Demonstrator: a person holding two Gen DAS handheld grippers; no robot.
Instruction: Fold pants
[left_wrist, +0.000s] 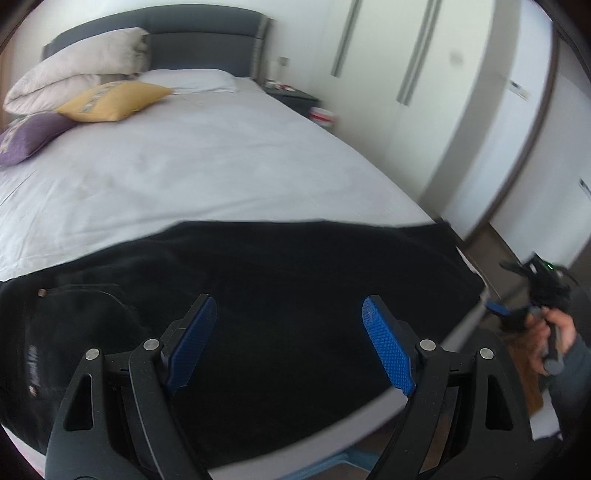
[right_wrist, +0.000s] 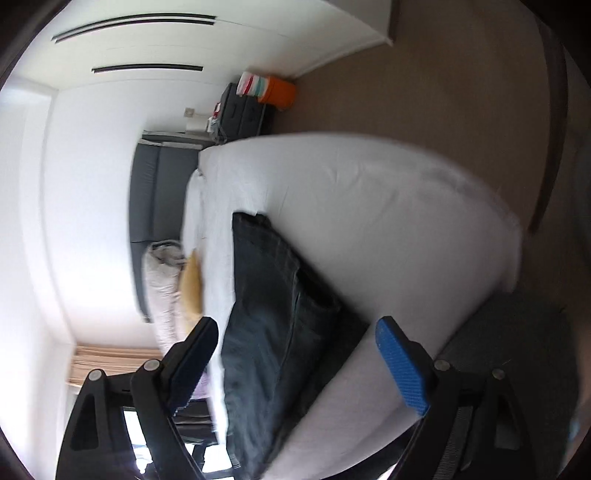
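Observation:
Black pants (left_wrist: 280, 295) lie spread across the near end of the white bed (left_wrist: 192, 166), the waist with a small button at the left. My left gripper (left_wrist: 290, 314) is open and empty, hovering over the pants' middle. My right gripper (left_wrist: 517, 314) shows at the bed's right corner, held in a hand. In the right wrist view, rolled sideways, the right gripper (right_wrist: 295, 332) is open and empty above the pants (right_wrist: 273, 314) near the mattress edge (right_wrist: 369, 229).
A yellow cushion (left_wrist: 110, 101), a purple cushion (left_wrist: 29, 138) and a folded duvet (left_wrist: 81, 70) lie at the head. A dark nightstand (left_wrist: 291, 96) and white wardrobes (left_wrist: 406, 74) stand to the right. An orange bin (right_wrist: 277, 92) sits on the brown floor.

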